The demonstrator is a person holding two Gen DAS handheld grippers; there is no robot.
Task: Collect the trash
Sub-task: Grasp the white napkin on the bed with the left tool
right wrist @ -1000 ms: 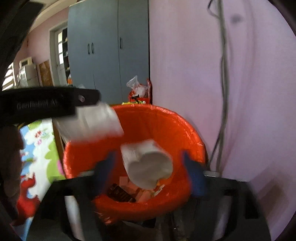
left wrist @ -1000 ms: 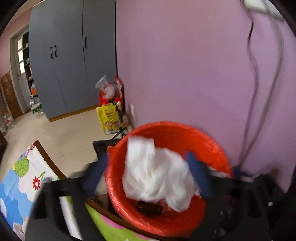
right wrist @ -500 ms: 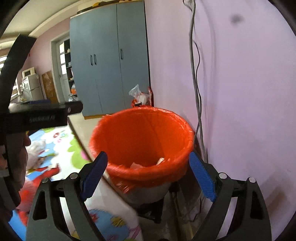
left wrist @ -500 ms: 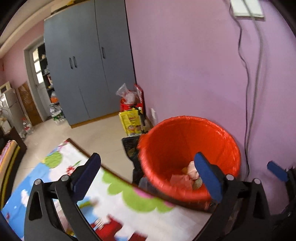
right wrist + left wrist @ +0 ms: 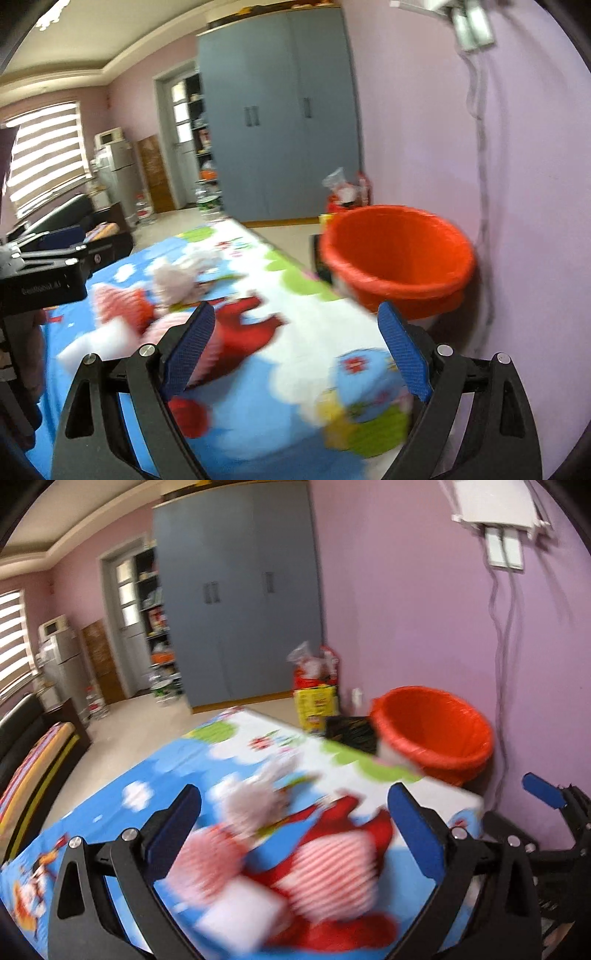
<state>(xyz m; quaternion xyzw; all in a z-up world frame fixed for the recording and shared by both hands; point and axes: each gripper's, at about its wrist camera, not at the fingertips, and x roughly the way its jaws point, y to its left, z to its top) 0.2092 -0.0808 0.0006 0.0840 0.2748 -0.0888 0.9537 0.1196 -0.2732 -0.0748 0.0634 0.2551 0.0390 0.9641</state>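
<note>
The orange trash bin (image 5: 432, 734) stands on the floor past the table's far right corner, against the purple wall. My left gripper (image 5: 293, 812) is open and empty above the cartoon-print tablecloth (image 5: 155, 775). Between and beyond its fingers lie a crumpled white tissue (image 5: 258, 801), blurred red-and-white striped wrappers (image 5: 332, 871) and a flat white piece (image 5: 240, 919). My right gripper (image 5: 293, 325) is open and empty too, over the table's right end, with the bin (image 5: 395, 254) just ahead. The tissue (image 5: 177, 280) and striped wrappers (image 5: 118, 306) lie to its left.
A black crate (image 5: 351, 731) sits beside the bin, with a yellow box and filled bags (image 5: 317, 679) behind it by the blue-grey wardrobe (image 5: 240, 602). Cables (image 5: 502, 664) hang down the wall behind the bin. A black sofa (image 5: 22, 746) stands left of the table.
Both grippers held white paper over the bin a second ago and let it fall in. Both have since pulled back from the bin over the table, empty and wide open.
</note>
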